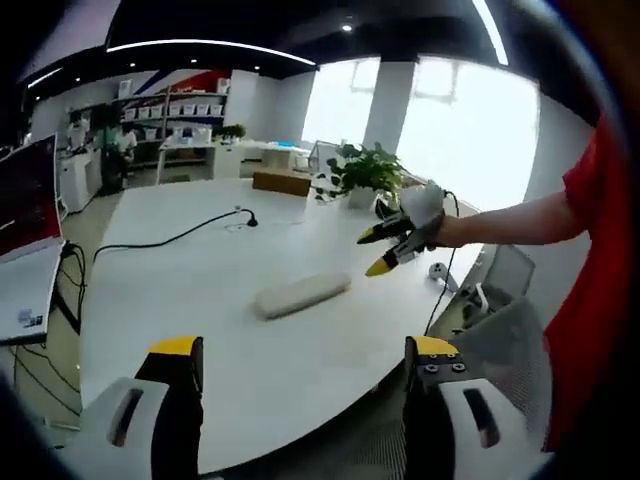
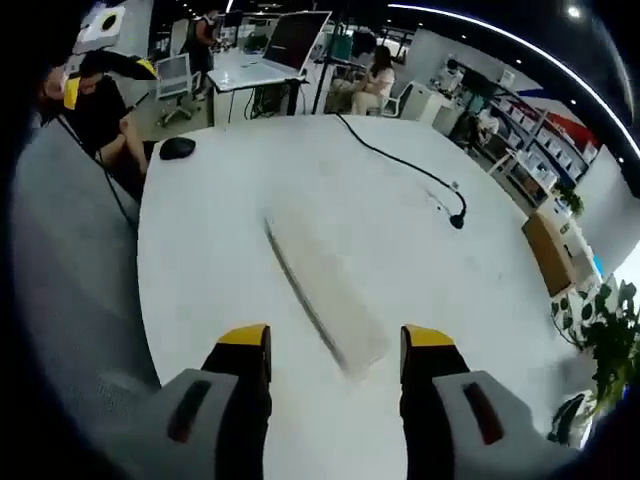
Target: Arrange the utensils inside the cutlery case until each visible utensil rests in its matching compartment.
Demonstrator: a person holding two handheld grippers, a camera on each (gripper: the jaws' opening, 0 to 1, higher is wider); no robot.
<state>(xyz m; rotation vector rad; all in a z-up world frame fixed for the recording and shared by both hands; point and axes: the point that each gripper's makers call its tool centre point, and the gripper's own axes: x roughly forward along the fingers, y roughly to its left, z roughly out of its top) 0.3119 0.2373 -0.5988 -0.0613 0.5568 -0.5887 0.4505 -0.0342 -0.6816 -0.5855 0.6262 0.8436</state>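
The right gripper [image 2: 335, 350], with black jaws tipped in yellow, stands released: its jaws are spread wide with nothing between them, hovering above the near end of the long, pale, closed cutlery case [image 2: 320, 290]. The left gripper [image 1: 305, 360] is equally released and empty, held back off the table edge, well apart from the case.

The big round white table [image 1: 190, 280] carries everything. The case lies flat near its middle, lid apparently shut, with no utensils to be seen, so I judge the step in hand to be the approach to open it. Smaller things sit well away: a thin black cable ending in a small plug [image 2: 456, 220], a black computer mouse [image 2: 177, 148] near the far edge, and a green potted plant [image 1: 365, 175] beyond the table.

To do this well, I would lower the right gripper square to the case's long axis and pinch across its narrow width near the end, not along the length. The left should come in to steady the other end first, since a light case on a smooth top will likely slide or spin when pushed.
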